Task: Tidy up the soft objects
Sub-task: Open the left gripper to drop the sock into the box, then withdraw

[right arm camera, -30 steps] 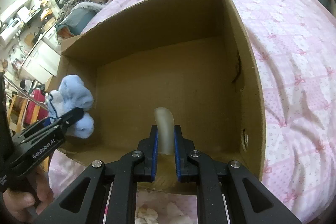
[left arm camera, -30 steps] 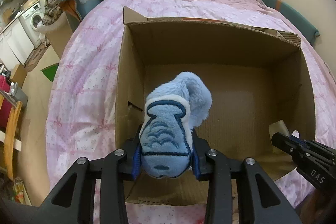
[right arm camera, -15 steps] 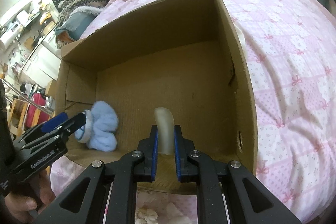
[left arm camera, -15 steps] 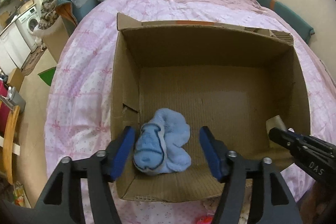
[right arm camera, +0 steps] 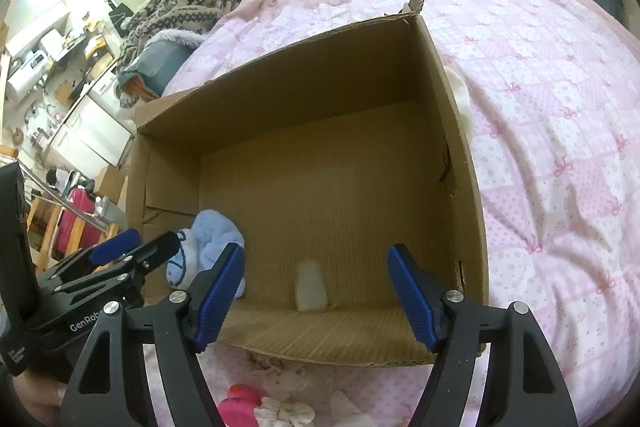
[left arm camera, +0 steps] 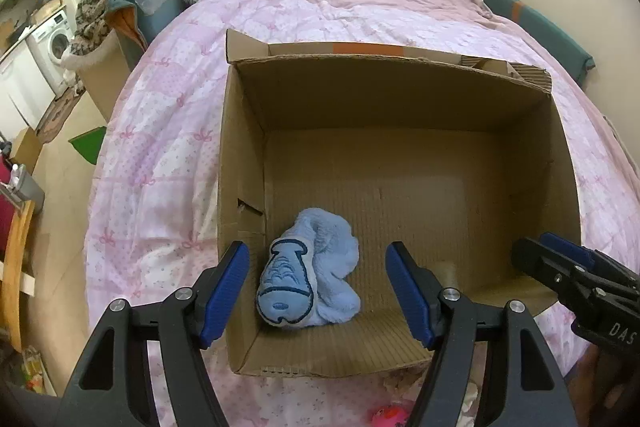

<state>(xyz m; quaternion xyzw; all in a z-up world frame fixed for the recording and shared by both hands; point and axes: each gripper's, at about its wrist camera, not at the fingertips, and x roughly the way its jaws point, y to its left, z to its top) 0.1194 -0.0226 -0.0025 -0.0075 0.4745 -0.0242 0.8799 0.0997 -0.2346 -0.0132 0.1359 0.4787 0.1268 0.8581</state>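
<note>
While both jaws open: left hand-held gripper (left arm camera: 318,291) and right hand-held gripper (right arm camera: 316,293) hold nothing.
Sock (left arm camera: 310,277): lies in box (left arm camera: 244,163).
White piece (right arm camera: 310,287): blurred, may bounce.
Risk: retreating jaws snag the rim.

The left tool (left arm camera: 318,293) has let go of the blue fluffy sock (left arm camera: 308,281), which now lies on the floor of the cardboard box (left arm camera: 244,155) by its left wall; the right tool (right arm camera: 316,293) is opening, its pale sock (right arm camera: 310,287) blurred, dropping near the box's front wall.
</note>
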